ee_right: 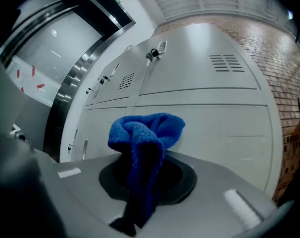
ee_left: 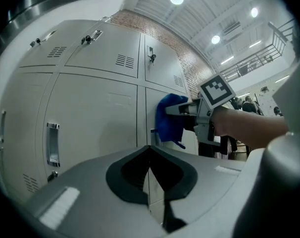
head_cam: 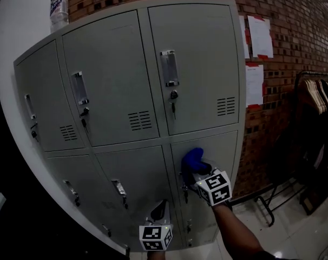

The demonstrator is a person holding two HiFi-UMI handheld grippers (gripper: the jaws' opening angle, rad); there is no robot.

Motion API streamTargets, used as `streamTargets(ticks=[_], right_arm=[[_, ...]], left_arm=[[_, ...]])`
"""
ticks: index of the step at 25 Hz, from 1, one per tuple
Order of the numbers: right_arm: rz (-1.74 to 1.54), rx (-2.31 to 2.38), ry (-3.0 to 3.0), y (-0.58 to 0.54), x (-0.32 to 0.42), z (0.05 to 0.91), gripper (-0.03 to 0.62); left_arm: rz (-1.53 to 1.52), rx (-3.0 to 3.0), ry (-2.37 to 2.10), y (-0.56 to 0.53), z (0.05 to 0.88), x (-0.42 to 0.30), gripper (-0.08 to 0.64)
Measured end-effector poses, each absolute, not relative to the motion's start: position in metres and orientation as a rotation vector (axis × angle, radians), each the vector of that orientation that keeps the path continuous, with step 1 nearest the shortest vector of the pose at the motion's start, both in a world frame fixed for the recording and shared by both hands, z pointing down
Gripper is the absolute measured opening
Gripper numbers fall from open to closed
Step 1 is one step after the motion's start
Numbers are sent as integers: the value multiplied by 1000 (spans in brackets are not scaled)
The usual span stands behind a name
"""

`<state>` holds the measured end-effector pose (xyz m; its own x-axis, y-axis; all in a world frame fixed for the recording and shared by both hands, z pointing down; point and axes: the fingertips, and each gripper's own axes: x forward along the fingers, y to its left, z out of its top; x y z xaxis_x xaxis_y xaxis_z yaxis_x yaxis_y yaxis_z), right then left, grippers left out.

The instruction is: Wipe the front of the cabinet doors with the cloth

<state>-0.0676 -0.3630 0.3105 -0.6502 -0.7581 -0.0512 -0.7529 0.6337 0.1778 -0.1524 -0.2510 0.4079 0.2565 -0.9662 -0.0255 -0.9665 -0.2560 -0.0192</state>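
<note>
The grey locker cabinet [head_cam: 115, 69] fills the head view, with two rows of doors. A blue cloth [head_cam: 191, 160] is bunched in my right gripper [head_cam: 197, 171], which is shut on it and holds it against the lower right door [head_cam: 221, 156]. In the right gripper view the cloth [ee_right: 145, 133] stands up between the jaws just before that door. My left gripper [head_cam: 161, 209] hangs low at the lower middle door, shut with nothing in it. In the left gripper view its jaws meet [ee_left: 150, 155], and the cloth [ee_left: 168, 118] and right gripper [ee_left: 192, 110] show to the right.
A water bottle [head_cam: 58, 8] stands on top of the cabinet at the left. Papers [head_cam: 259, 37] hang on the brick wall to the right. A clothes rack with hangers [head_cam: 315, 96] stands at the far right on a tiled floor [head_cam: 294, 232].
</note>
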Motion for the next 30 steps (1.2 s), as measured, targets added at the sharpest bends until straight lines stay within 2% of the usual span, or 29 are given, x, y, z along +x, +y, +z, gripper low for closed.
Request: streamTargets(ticks=[4,11,30], right_arm=[[-311,1240,-2821,-361,-100,312,51],[-342,1252,-2800,-362,-100,311,50],[-254,1534,-2629,-390,21,336,51]], left_arm=[[15,-2462,1887,-248,406,-157,14],[26,-2460,1868,-248,400,-158,14],[5,-2513,1822,-254,410,-137,14]])
